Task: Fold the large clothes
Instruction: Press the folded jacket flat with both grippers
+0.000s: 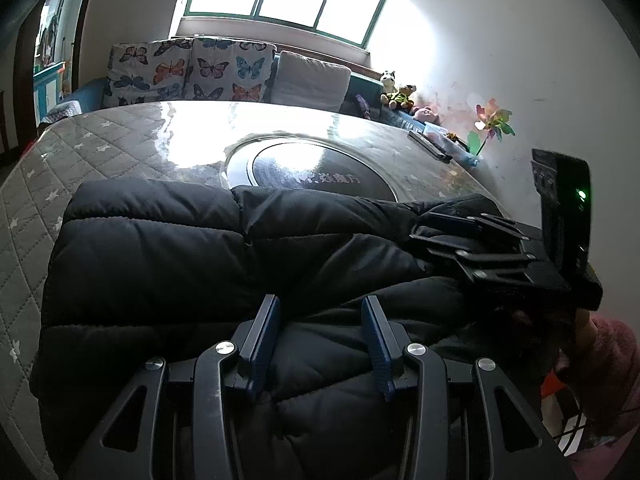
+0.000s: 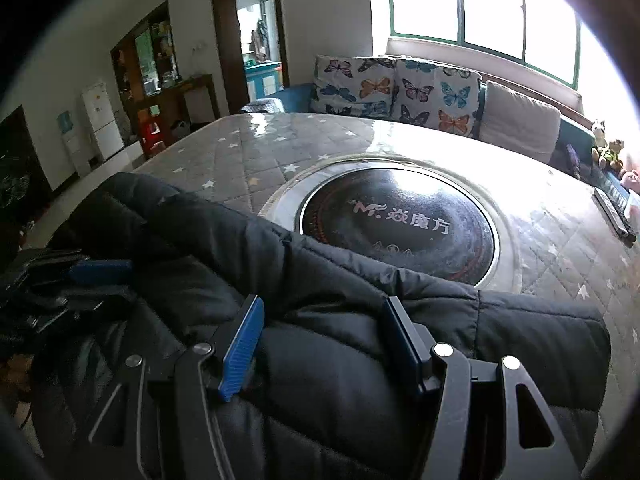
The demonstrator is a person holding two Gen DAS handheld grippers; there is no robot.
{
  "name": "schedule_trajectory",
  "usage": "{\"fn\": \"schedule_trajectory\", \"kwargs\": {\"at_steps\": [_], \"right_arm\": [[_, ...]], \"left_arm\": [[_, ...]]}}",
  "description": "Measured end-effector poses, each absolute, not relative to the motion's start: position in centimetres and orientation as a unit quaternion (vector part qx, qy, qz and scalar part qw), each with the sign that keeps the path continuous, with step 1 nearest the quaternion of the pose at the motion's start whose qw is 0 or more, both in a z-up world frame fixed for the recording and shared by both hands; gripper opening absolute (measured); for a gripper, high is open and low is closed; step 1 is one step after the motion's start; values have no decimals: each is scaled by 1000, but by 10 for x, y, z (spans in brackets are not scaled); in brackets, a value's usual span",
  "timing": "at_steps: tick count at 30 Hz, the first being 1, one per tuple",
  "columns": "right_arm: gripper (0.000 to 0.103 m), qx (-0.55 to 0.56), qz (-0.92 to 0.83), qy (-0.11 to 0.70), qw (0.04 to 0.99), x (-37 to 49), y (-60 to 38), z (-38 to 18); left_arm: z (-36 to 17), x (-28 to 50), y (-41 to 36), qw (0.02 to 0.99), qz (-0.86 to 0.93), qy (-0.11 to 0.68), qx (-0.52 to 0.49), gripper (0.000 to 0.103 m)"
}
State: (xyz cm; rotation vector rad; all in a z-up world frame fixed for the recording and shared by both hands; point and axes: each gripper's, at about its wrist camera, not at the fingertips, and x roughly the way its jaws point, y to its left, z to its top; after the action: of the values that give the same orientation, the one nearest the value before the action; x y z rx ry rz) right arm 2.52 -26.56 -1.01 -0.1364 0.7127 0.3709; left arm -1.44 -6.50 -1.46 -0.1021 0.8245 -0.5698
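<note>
jacket [image 1: 168, 264]: a black quilted puffer is lying folded in a thick bundle along the near edge of the table [image 1: 100, 148], its far fold reaching the rim of the round dark hotplate [image 2: 400, 220] set in the table's middle.
left gripper [image 1: 320, 338]: its blue pads are standing apart over the near part of the jacket, not pinching any cloth; it is reading as open.
right gripper [image 2: 324, 344]: its pads are also standing well apart above a padded fold, resting on or just over it, with nothing squeezed between them.
handling: the jacket is looking soft, puffy and fairly light, with a slick shell that is likely sliding easily and springing back up once let go.
where to hold: the stitched seams and the folded edges are looking like the best bite, since the padding there is thinner.
risk: a shallow pinch on a fat panel is likely slipping off.
surroundings: a butterfly-print sofa [image 2: 400, 88] is standing beyond the table's far edge.
</note>
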Motion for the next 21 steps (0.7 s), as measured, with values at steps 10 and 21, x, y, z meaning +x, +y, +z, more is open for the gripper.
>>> {"fn": "schedule_trajectory", "kwargs": {"at_steps": [10, 21], "right_arm": [[67, -119, 214, 343, 907, -14, -256, -1], [67, -162, 273, 367, 874, -45, -246, -2]], "left_arm": [[3, -16, -56, 875, -255, 410, -33, 50], [15, -44, -15, 886, -218, 408, -19, 50]]}}
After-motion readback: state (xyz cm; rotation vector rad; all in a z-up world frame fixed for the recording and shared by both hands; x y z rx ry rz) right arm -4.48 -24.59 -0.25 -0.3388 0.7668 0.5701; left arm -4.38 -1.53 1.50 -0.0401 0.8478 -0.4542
